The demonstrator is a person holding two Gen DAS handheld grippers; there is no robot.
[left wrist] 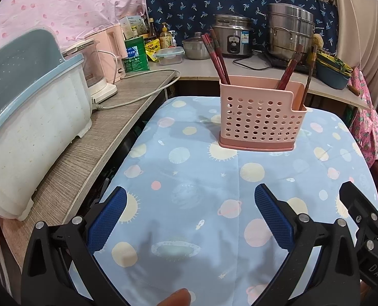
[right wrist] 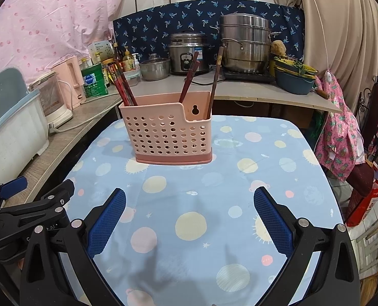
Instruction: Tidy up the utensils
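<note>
A pink perforated utensil holder [left wrist: 260, 119] stands upright at the far middle of the table; it also shows in the right wrist view [right wrist: 167, 134]. Red-brown chopsticks [left wrist: 215, 56] lean out of its left end, more chopsticks [left wrist: 289, 70] stand in the right part, and one dark stick [right wrist: 215, 81] leans at the right end. My left gripper [left wrist: 190, 201] is open and empty above the near table. My right gripper [right wrist: 189, 202] is open and empty beside it; the holder is well ahead of both.
The table wears a blue planet-print cloth [right wrist: 214, 204]. A white and blue dish rack [left wrist: 28, 127] sits on the left counter. A rice cooker [right wrist: 189, 53], steel pots [right wrist: 245, 46], bottles and a green tin [right wrist: 94, 80] line the back counter.
</note>
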